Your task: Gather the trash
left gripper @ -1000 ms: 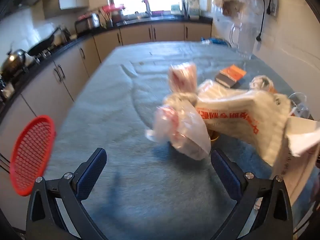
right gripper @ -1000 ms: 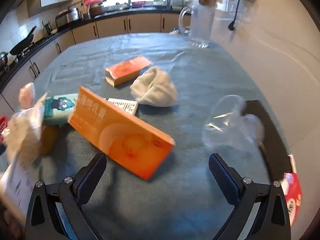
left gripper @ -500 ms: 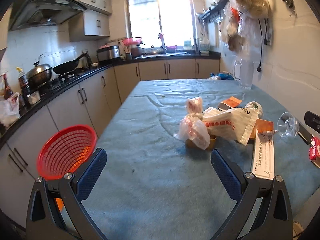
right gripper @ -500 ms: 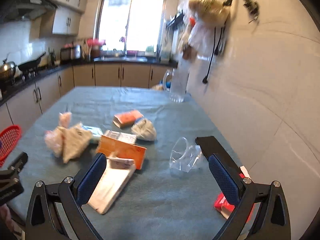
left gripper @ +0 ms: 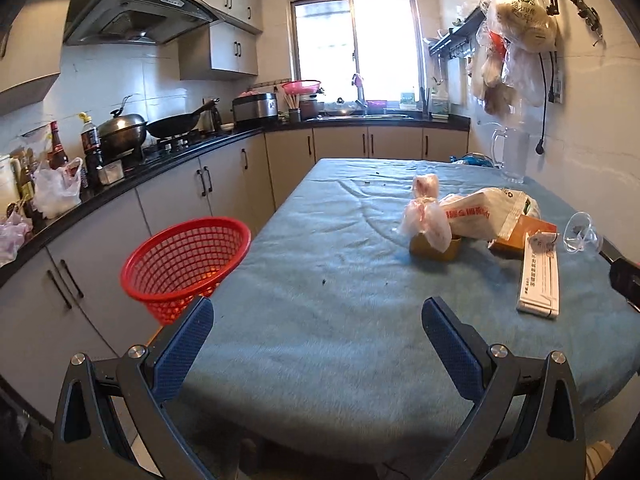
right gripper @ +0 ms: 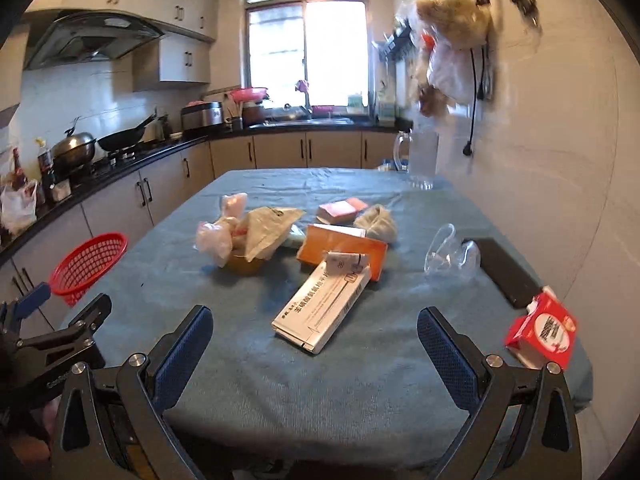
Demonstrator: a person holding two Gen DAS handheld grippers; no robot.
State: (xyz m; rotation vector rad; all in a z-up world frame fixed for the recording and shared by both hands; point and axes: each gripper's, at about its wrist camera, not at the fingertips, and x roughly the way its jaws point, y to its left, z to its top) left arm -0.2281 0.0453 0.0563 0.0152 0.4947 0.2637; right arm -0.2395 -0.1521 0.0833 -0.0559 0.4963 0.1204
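Note:
Trash lies on a table with a blue-grey cloth (right gripper: 360,360): a knotted clear bag (right gripper: 214,236), a printed plastic bag (right gripper: 268,226), a white carton (right gripper: 320,312), an orange box (right gripper: 344,246), a clear plastic cup (right gripper: 450,250) and a red carton (right gripper: 542,330). A red mesh basket (left gripper: 186,258) stands at the table's left edge. My left gripper (left gripper: 318,334) is open and empty at the near edge. My right gripper (right gripper: 316,340) is open and empty, just short of the white carton.
A glass jug (right gripper: 420,160) stands at the table's far right. A black slab (right gripper: 504,272) lies by the wall. Counters with a wok and pots (left gripper: 160,128) run along the left. Bags (left gripper: 520,28) hang on the right wall.
Both grippers have pulled back and up from close over the trash to the table's near edge. The whole table and basket now show. Both stay open and empty.

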